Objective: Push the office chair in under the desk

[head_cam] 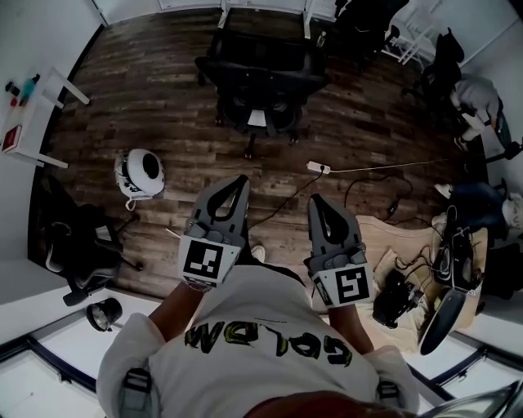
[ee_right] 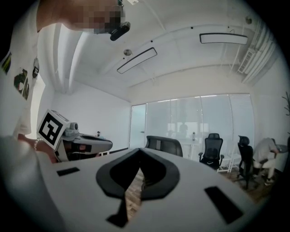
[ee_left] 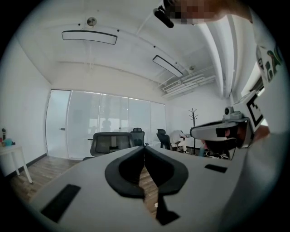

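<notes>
The black office chair (head_cam: 260, 77) stands on the wood floor at the top of the head view, its back toward me, just in front of the white desk legs (head_cam: 223, 15). My left gripper (head_cam: 234, 184) and right gripper (head_cam: 319, 204) are held side by side close to my chest, pointing at the chair and well short of it. Both are shut with nothing between the jaws. In the left gripper view the chair (ee_left: 108, 144) shows beyond the closed left gripper (ee_left: 145, 150). The right gripper view has the chair (ee_right: 164, 146) past the closed right gripper (ee_right: 139, 153).
A white helmet-like object (head_cam: 140, 173) lies on the floor at left. A second black chair (head_cam: 78, 245) and a small white table (head_cam: 33, 122) stand further left. A power strip (head_cam: 319, 167) with cables crosses the floor at right, beside piled equipment (head_cam: 441, 273). Further chairs (ee_right: 211, 149) stand by the glass wall.
</notes>
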A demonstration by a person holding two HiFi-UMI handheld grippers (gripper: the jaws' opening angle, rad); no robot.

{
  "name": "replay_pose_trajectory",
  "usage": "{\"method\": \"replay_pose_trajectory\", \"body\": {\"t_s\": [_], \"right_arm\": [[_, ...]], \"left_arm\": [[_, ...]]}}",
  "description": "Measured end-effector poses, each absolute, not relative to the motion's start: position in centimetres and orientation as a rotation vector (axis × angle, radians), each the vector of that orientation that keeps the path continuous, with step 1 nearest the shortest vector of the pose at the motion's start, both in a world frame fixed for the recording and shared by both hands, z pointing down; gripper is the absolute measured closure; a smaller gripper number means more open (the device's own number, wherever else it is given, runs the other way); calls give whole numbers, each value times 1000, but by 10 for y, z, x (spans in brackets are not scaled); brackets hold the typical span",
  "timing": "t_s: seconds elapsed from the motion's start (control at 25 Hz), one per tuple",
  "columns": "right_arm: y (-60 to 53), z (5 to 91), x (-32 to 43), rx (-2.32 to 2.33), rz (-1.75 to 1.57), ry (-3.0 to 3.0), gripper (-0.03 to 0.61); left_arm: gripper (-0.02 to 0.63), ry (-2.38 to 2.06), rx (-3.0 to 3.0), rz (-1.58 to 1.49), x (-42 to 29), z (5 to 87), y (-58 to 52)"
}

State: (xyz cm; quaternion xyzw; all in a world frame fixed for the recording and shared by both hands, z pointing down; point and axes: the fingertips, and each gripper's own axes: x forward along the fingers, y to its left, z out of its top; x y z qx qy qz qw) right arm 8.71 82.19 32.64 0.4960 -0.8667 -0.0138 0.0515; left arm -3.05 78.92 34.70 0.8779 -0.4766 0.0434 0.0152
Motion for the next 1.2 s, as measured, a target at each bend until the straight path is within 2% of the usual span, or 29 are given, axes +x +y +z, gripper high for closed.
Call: {"method": "replay_pose_trajectory", "body": {"t_s": [1.04, 1.2], "right_arm": [[591, 318, 19, 1542, -102, -2590, 566], [563, 320, 15, 1573, -106, -2560, 565]], "left_arm": [[600, -1445, 2809, 179, -97, 342, 557], [584, -1425, 2810, 172, -107, 345, 531]]}}
